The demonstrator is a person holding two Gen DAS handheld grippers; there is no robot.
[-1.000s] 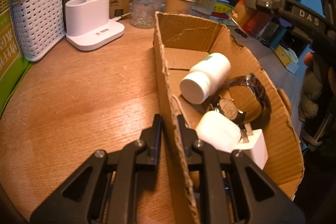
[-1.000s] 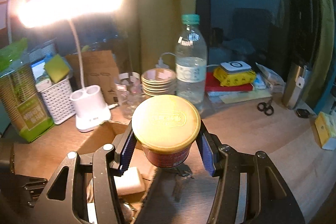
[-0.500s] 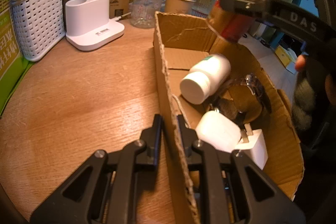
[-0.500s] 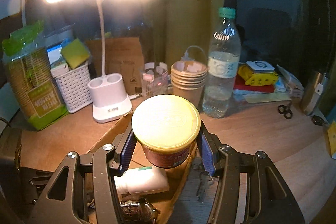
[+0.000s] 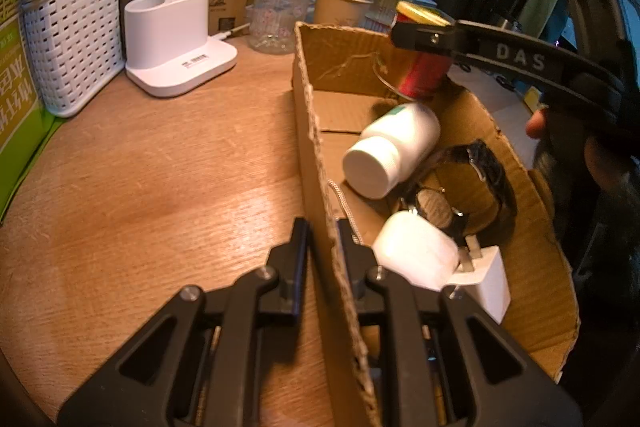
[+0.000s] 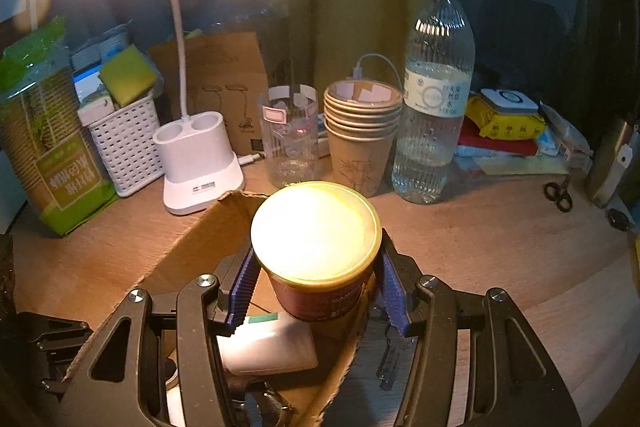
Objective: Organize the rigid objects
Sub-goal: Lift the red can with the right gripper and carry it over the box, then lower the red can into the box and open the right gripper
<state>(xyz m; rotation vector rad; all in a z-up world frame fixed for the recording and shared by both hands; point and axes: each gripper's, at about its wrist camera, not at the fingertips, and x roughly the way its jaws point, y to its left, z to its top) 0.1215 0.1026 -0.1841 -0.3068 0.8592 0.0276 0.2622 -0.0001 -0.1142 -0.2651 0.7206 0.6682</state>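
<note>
Both grippers are black angular frames with silver screws; the right gripper [image 6: 316, 291] has ribbed blue pads [image 6: 242, 289] and white "DAS" lettering.

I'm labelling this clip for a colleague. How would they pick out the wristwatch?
Look inside the open cardboard box on the wooden table. The wristwatch lies between the white bottle and the white charger plug; it is the only dark item there, with a round face and looped strap.
</note>
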